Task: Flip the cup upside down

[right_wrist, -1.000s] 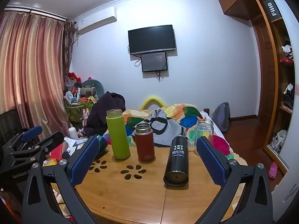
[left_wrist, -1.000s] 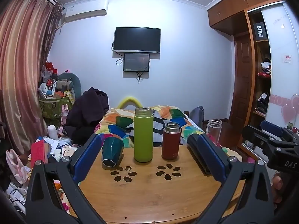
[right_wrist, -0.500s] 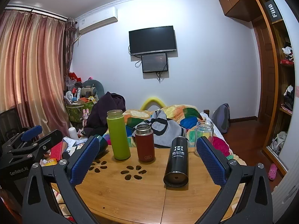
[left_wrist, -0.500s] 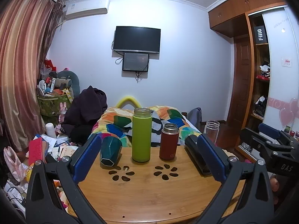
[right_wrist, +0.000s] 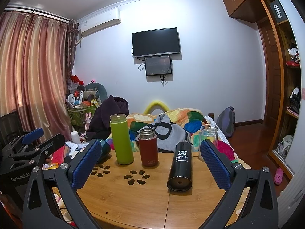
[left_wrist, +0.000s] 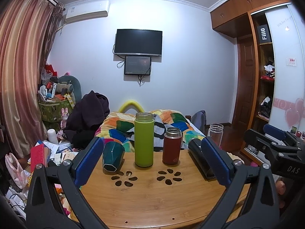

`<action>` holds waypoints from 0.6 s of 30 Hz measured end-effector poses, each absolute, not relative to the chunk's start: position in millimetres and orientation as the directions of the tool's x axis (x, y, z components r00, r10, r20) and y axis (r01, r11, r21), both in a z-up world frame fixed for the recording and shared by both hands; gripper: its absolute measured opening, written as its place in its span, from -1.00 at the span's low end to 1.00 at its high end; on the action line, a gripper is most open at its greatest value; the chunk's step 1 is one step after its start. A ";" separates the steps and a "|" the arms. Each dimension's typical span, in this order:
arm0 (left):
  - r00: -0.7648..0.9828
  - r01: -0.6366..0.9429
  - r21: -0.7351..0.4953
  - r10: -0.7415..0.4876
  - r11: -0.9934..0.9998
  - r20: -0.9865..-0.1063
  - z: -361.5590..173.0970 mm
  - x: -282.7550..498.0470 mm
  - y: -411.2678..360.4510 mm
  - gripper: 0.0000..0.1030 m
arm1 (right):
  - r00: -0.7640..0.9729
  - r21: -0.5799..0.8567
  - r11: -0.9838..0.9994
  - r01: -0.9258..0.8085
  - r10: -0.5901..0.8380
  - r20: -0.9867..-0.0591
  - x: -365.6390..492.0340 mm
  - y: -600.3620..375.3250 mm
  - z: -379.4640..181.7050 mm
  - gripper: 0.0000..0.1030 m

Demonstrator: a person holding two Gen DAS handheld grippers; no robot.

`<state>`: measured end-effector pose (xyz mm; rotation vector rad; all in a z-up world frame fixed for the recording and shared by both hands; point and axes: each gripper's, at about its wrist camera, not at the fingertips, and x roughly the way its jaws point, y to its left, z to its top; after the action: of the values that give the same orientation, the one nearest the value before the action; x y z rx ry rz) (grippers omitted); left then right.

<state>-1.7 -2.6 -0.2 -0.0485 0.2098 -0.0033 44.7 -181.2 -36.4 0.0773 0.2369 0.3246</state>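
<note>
Cup (left_wrist: 144, 141): tall green one, upright, mouth open, on the table (left_wrist: 152, 200) just left of the red flask (left_wrist: 171, 146). Several vessels are out, so picking the green one is my guess, not certain. Others, all placed vs the red flask: teal faceted cup (left_wrist: 112, 157) further left, past the green; black flask (right_wrist: 180, 164) to the right and nearer the camera, looks tipped or lying w/ its round end toward the lens; clear glass jar (right_wrist: 207, 140) further right, by the table's back edge.

Risks:
- Vessels stand close. A wide-spread approach could clip the red flask or teal cup and knock one over
- The green cup is tall w/ a smooth wall, so it prob slips or swings if gripped near the top. A mid-body grip is safer
- Can't see inside. If there's liquid, the flip spills it
- Set down on its narrow mouth, the cup could wobble, more so over the petal cut-outs (left_wrist: 124, 178) in front of the red flask
- Glass jar sits near the edge, so a bump sends it off toward the bed (left_wrist: 122, 124)

Tongs: left tongs (left_wrist: 152, 141) spread wide, hold nothing, touch nothing, and hang over the near side of the table w/ green cup and red flask framed betw the blue pads. Right tongs (right_wrist: 150, 143) likewise spread wide and empty, framing red flask and black flask, no contact
</note>
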 end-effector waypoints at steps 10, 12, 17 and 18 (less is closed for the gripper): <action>0.979 -0.005 -0.045 -0.004 0.999 -0.206 0.8 -2.6 -4.6 1.00 | 0.921 0.114 0.945 -0.306 0.324 -0.218 44.9 -181.5 -35.8 1.00; 0.979 -0.005 -0.045 -0.004 0.999 -0.205 1.5 -3.1 -4.9 1.00 | 0.921 0.114 0.945 -0.307 0.325 -0.217 44.5 -182.3 -35.6 1.00; 0.979 -0.007 -0.047 -0.003 0.999 -0.205 2.2 -4.0 -4.9 1.00 | 0.921 0.114 0.945 -0.307 0.325 -0.216 44.5 -181.7 -35.7 1.00; 0.979 -0.007 -0.047 -0.003 0.999 -0.206 3.1 -4.2 -5.1 1.00 | 0.921 0.113 0.945 -0.307 0.325 -0.217 44.6 -181.4 -35.8 1.00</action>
<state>-4.2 -5.1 3.1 -0.0473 0.2073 0.0021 44.6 -181.4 -35.8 0.0778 0.2357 0.3245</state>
